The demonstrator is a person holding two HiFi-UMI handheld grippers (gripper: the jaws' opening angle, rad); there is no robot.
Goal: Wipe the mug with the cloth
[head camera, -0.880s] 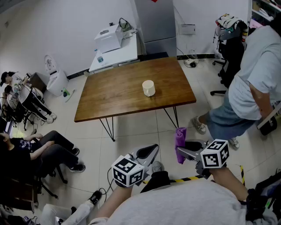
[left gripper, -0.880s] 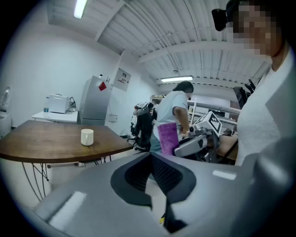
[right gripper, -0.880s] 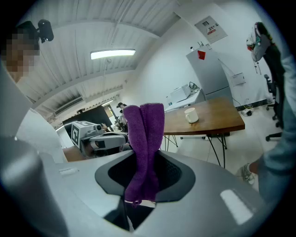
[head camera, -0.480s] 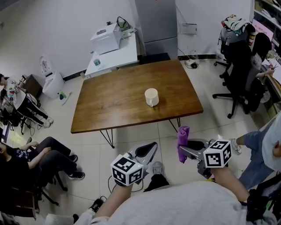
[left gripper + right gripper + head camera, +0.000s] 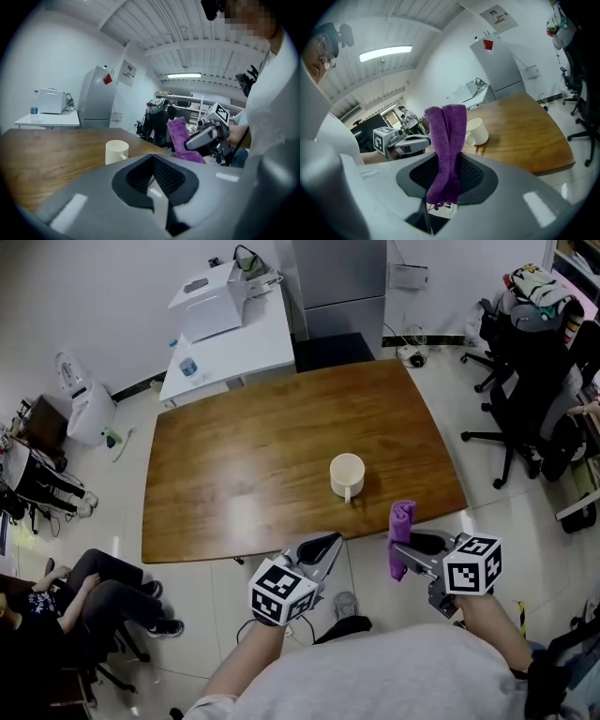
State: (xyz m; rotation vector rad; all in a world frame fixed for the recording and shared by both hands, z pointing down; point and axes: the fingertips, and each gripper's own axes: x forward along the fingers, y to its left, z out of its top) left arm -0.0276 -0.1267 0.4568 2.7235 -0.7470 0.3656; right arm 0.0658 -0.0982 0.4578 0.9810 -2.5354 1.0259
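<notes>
A cream mug [image 5: 347,474] stands upright on the brown wooden table [image 5: 244,456], near its front right edge, handle toward me. It also shows as a mug [image 5: 116,151] in the left gripper view and a mug [image 5: 477,131] in the right gripper view. My right gripper [image 5: 405,554] is shut on a folded purple cloth [image 5: 401,536], which hangs just off the table's front edge, right of the mug; the cloth [image 5: 446,150] stands up between the jaws. My left gripper [image 5: 322,551] is shut and empty, at the table's front edge, below and left of the mug.
A white side table [image 5: 230,348] with a white machine [image 5: 208,298] and a bottle stands behind the wooden table. A grey cabinet [image 5: 339,273] is at the back. Black office chairs [image 5: 525,371] stand at the right. A seated person's legs [image 5: 103,587] are at the left.
I have come closer to the table: both grippers now reach its front edge, and the mug lies nearer. The standing person at the right has gone out of view.
</notes>
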